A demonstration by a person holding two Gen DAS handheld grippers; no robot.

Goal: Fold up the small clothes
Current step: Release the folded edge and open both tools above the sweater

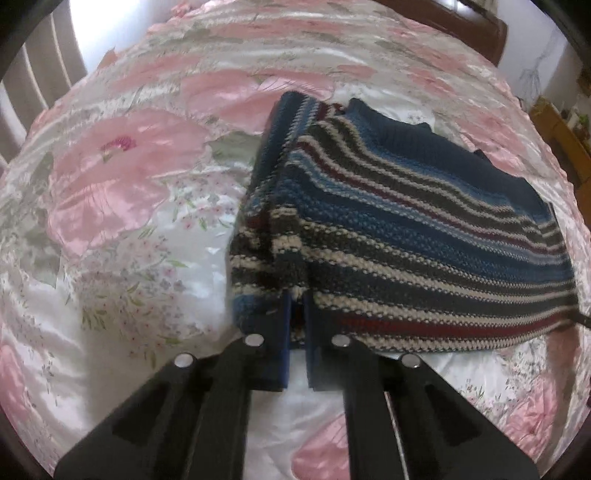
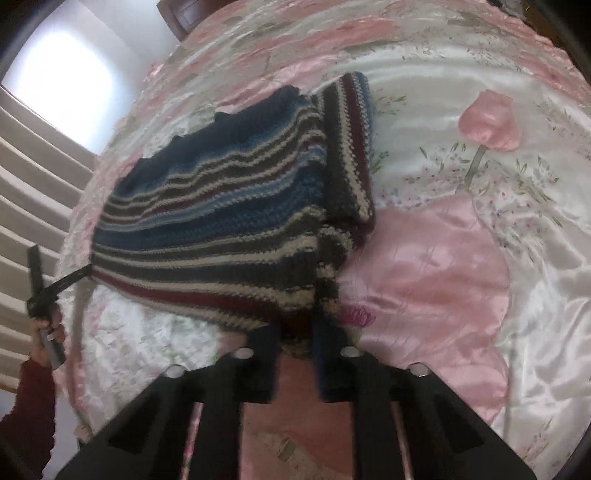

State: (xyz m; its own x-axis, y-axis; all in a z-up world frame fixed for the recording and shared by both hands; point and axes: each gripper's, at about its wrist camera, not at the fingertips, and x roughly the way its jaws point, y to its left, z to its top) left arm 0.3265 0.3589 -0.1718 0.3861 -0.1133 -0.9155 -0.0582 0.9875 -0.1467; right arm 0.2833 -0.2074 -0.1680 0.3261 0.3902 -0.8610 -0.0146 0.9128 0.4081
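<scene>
A small striped knit sweater (image 1: 399, 229) in blue, grey, cream and dark red lies on the bed, with its sleeves folded in along the sides. My left gripper (image 1: 297, 306) is shut on the near left corner of its hem. In the right wrist view the same sweater (image 2: 221, 225) stretches away to the left, and my right gripper (image 2: 295, 328) is shut on the near right corner of the hem. The left gripper (image 2: 79, 275) shows as a dark tip at the sweater's far corner, held by a hand (image 2: 46, 338) in a dark red sleeve.
A satin bedspread (image 1: 122, 206) with large pink flowers covers the bed. A dark wooden headboard (image 1: 465, 26) stands at the far end. Curtains (image 2: 33, 206) and a bright window (image 2: 59, 85) lie beyond the bed's side. Wooden furniture (image 1: 561, 133) stands at the right.
</scene>
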